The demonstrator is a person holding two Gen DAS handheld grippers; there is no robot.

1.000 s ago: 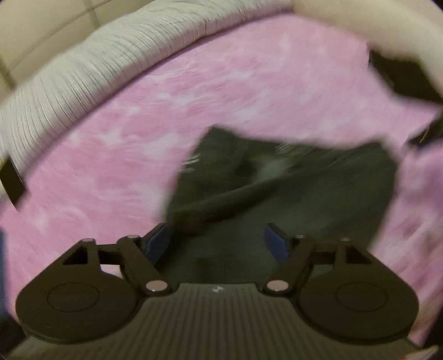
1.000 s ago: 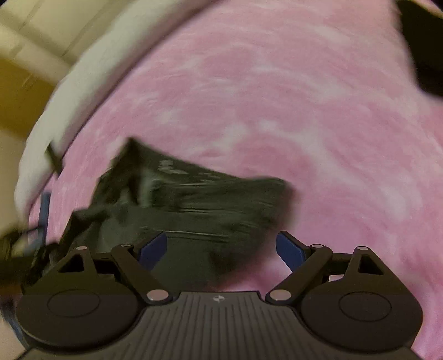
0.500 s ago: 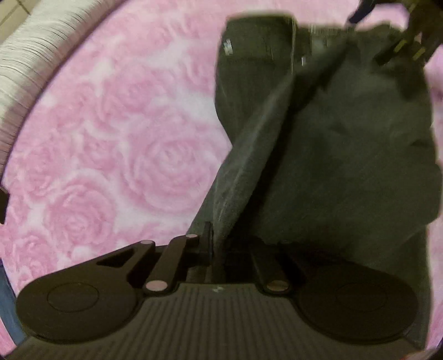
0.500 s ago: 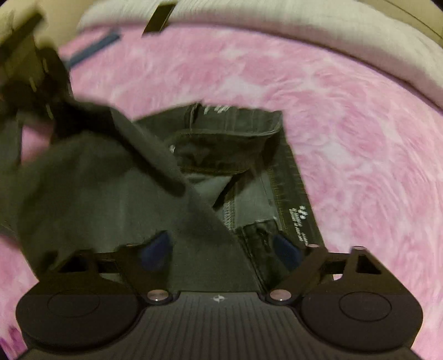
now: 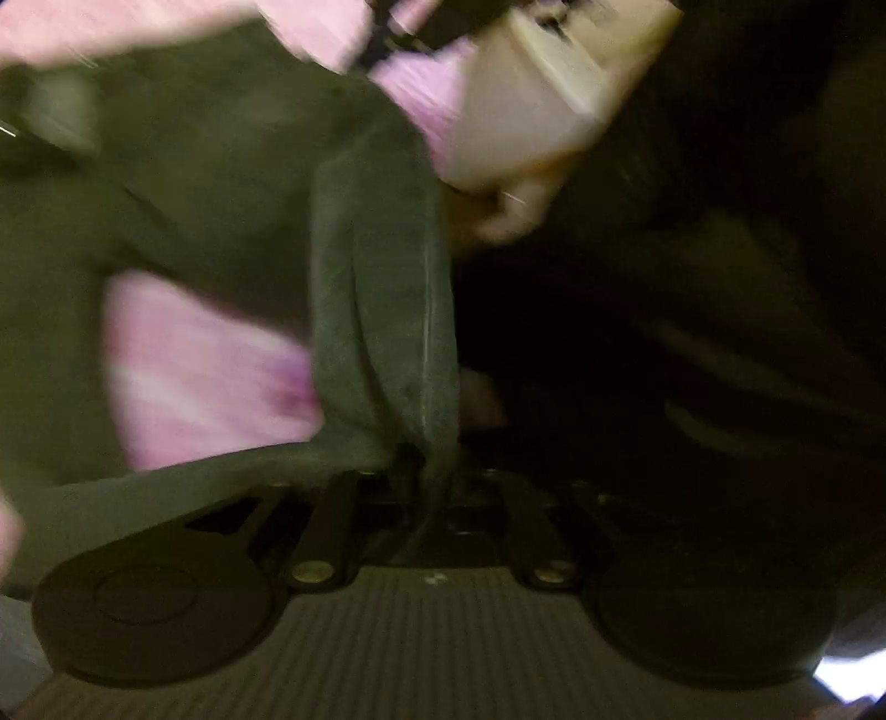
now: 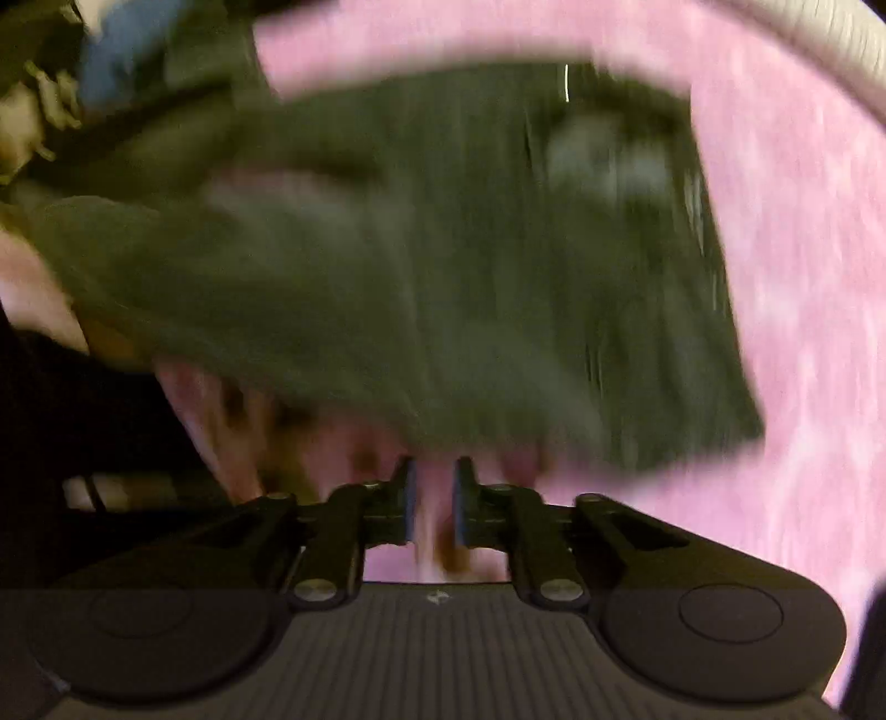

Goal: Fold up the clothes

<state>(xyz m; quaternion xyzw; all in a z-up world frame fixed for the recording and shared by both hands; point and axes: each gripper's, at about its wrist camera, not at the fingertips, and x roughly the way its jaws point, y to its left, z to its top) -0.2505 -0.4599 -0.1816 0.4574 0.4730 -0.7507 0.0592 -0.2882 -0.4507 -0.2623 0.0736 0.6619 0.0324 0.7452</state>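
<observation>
The dark grey-green garment (image 5: 376, 277) runs up in a bunched strip from my left gripper (image 5: 426, 471), which is shut on its fabric. In the right wrist view the same garment (image 6: 470, 249) spreads wide over the pink blanket (image 6: 803, 277), heavily blurred. Its near edge hangs just past my right gripper (image 6: 434, 482). That gripper's blue pads (image 6: 410, 498) stand almost together, and only pink shows in the thin slit between them.
Pink blanket (image 5: 210, 376) shows under the lifted cloth. A pale blurred shape (image 5: 531, 94) and a dark mass (image 5: 692, 277) fill the left view's right side. A ribbed white border (image 6: 853, 50) curves along the blanket's far right edge.
My left gripper closed on the garment and has lifted it. My right gripper's fingers went from wide apart to nearly touching, and the cloth that lay over them has slid forward.
</observation>
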